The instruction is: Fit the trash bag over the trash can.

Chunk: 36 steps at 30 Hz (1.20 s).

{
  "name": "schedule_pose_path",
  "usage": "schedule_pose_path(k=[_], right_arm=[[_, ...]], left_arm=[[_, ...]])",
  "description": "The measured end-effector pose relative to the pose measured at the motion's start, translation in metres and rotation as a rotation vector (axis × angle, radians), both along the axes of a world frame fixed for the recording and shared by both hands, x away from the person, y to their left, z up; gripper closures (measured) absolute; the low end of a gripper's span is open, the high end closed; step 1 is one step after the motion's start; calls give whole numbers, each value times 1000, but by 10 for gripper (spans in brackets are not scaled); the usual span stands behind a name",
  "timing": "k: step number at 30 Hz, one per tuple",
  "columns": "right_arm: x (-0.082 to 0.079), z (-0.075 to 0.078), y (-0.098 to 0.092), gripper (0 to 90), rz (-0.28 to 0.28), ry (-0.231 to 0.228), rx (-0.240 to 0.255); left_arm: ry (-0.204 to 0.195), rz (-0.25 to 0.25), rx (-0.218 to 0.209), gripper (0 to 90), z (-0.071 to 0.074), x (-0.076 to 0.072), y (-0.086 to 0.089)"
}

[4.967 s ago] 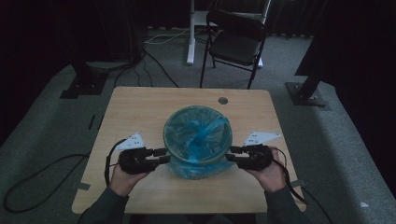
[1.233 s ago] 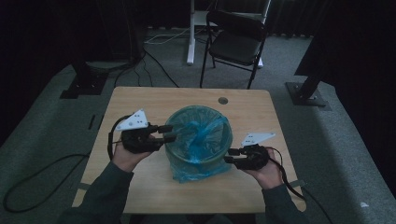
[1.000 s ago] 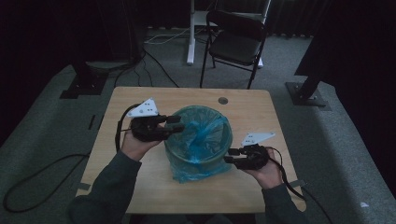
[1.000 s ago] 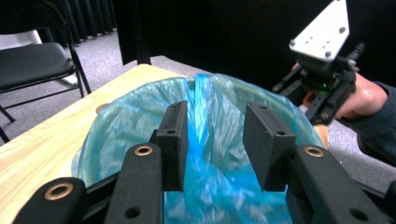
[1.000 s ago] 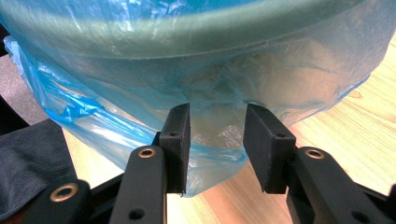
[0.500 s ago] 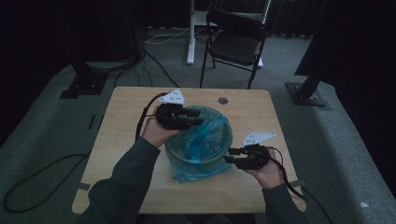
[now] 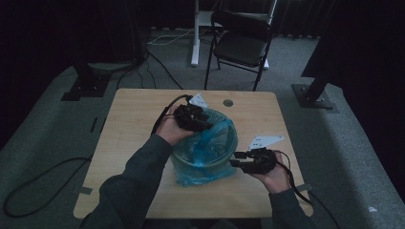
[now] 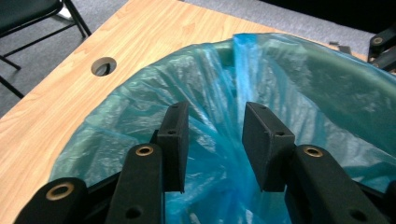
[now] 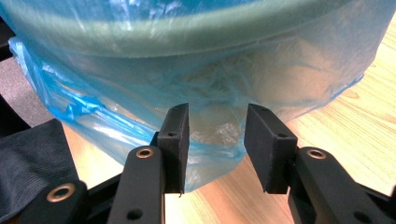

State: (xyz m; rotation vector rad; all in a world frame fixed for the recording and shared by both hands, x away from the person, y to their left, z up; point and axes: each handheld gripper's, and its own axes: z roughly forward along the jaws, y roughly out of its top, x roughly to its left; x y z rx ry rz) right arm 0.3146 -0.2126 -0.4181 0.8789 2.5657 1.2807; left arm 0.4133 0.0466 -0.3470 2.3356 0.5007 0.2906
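Since the earlier frames the left gripper (image 7: 193, 117) had travelled from the bin's left flank up to its far rim, at centre frame in the high view; the right gripper (image 7: 250, 161) had kept its station at the bin's lower right.

Item: round green plastic bin (image 7: 228, 143) lined with a thin translucent blue plastic bag (image 7: 203, 143), standing at the middle of the pale wood-grain worktop (image 7: 133, 124). Bag crinkled; skirt draped over the rim and pooling loose on the worktop at the base (image 9: 140, 121).

Left jaws: apart, straddling an upright fold of liner (image 8: 240, 60) inside the rim, not pressing it. Right jaws: apart, level with the hanging skirt, which lay between them unpinched.

Step judged in hand: fitting the liner around the rim. Next move would call for closing on the fold and drawing it outward over the edge.
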Motion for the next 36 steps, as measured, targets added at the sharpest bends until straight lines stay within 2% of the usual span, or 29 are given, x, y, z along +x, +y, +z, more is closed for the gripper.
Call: schedule_pose_path(k=[2,7,12,14,19,27,33,36], right_arm=[[0,0,0,598,0,1,-2],[0,0,0,598,1,0,-1],[0,0,0,597,1,-1,1],[0,0,0,597,0,-1,1],[0,0,0,597,1,0,2],[0,0,0,592,5,1,-2],[-1,0,0,592,6,0,-2],[-1,1,0,591,6,0,-2]], left_arm=[[0,-2,40,612,-3,1,-5],[4,-9,92,611,-9,4,-17],[5,-7,192,611,-16,6,-27],[1,-10,219,611,-18,6,-29],[2,-13,261,599,-21,6,-33],[-20,-2,364,519,-28,6,-40],[-40,14,413,431,-32,6,-44],[-53,19,423,406,-33,5,-44]])
